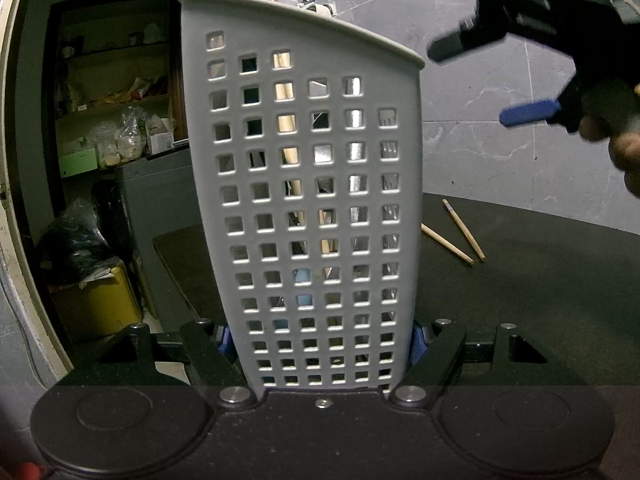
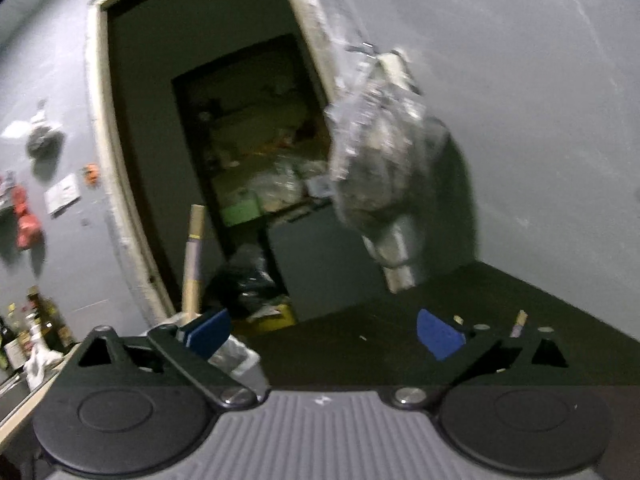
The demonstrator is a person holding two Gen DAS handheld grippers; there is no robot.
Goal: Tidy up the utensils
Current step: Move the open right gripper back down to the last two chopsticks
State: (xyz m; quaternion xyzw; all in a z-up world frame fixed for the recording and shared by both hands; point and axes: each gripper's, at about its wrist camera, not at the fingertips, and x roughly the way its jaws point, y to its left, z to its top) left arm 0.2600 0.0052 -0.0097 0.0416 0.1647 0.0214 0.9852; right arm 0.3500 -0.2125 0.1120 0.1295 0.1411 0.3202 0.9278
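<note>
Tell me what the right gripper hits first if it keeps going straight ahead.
Probably nothing close: the right gripper is open and empty, pointing over the dark table toward the doorway corner. The hanging plastic bag sits higher; depth is unclear.

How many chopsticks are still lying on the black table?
2. Both chopsticks lie on the black table to the right of the white utensil basket: one nearer the basket, one just beyond. More may hide behind the basket.

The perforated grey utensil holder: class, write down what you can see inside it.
Through the utensil holder's square holes show pale wooden sticks, shiny metal pieces and something light blue low down. The wall hides their full shapes, so I cannot name or count them.
</note>
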